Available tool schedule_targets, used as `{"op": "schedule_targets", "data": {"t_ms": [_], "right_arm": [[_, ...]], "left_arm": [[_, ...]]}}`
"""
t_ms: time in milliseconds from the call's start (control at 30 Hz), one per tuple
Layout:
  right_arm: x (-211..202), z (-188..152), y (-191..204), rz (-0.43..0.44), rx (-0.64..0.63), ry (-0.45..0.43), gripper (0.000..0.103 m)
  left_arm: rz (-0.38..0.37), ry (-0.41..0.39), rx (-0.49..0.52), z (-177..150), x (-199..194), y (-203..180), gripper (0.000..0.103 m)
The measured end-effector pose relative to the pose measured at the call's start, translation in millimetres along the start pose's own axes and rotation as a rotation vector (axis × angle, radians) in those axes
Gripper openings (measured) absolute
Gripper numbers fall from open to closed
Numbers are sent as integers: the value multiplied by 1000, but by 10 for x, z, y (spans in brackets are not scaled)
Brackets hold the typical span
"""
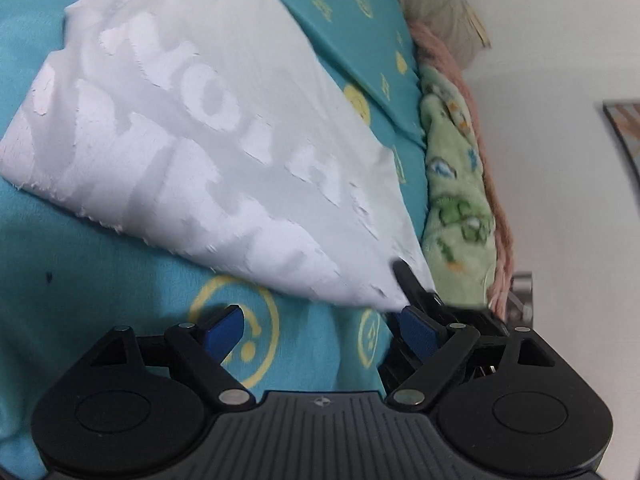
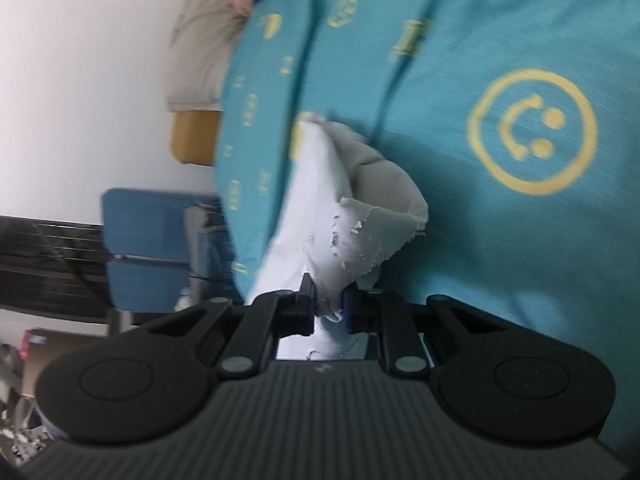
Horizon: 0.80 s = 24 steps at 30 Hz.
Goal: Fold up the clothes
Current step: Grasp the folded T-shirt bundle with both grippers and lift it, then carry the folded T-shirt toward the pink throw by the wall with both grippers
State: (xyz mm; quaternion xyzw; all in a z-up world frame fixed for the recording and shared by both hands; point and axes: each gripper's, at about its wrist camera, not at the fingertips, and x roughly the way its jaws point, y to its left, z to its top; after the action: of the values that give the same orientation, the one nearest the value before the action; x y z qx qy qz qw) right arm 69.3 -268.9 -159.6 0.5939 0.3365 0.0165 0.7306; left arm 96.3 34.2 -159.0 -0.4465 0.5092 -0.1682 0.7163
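A: Left wrist view: your left gripper [image 1: 320,322] is spread, holding nothing. The white T-shirt [image 1: 192,136] lies on the teal bedspread [image 1: 80,300], its corner at two o'clock.

B: Right wrist view?

A: The right gripper [image 2: 328,308] pinches that limp, light shirt at twelve o'clock. Take hems, not middles.

— What covers the bed?
— A teal cotton bedsheet printed with yellow smiley faces and small yellow emblems [image 1: 100,280], seen from both wrist cameras.
— And lying on it?
— A white fabric garment with pale block lettering [image 1: 192,128], spread partly flat. Along the sheet's far edge sit a green fleece blanket with cartoon patterns [image 1: 456,184] and a fuzzy pink blanket [image 1: 500,216].
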Motion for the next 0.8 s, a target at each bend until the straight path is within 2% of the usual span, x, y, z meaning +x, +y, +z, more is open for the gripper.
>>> {"op": "schedule_targets", "data": {"t_ms": [100, 200, 267, 333, 367, 433, 500, 633, 800], "right_arm": [[-28, 49, 65, 43, -15, -21, 15], [-23, 90, 102, 65, -22, -34, 15], [-9, 101, 126, 66, -32, -40, 15], [4, 93, 161, 62, -46, -47, 15], [10, 87, 181, 61, -52, -51, 15], [-3, 64, 223, 56, -70, -64, 15], [-45, 42, 268, 48, -98, -82, 15], [-231, 0, 323, 41, -147, -125, 14], [-631, -64, 378, 61, -168, -177, 14]], "left_arm": [[-13, -135, -129, 116, -163, 193, 87], [-61, -251, -285, 170, -337, 421, 82], [-93, -301, -356, 187, -410, 526, 74], [-108, -324, -379, 196, -455, 553, 59], [-108, -333, -375, 198, -471, 542, 55], [-108, -353, -351, 191, -490, 506, 40], [-112, -355, -327, 188, -502, 462, 31], [-123, -347, -269, 143, -544, 319, 21], [-139, -315, -152, -8, -705, -25, 17]]}}
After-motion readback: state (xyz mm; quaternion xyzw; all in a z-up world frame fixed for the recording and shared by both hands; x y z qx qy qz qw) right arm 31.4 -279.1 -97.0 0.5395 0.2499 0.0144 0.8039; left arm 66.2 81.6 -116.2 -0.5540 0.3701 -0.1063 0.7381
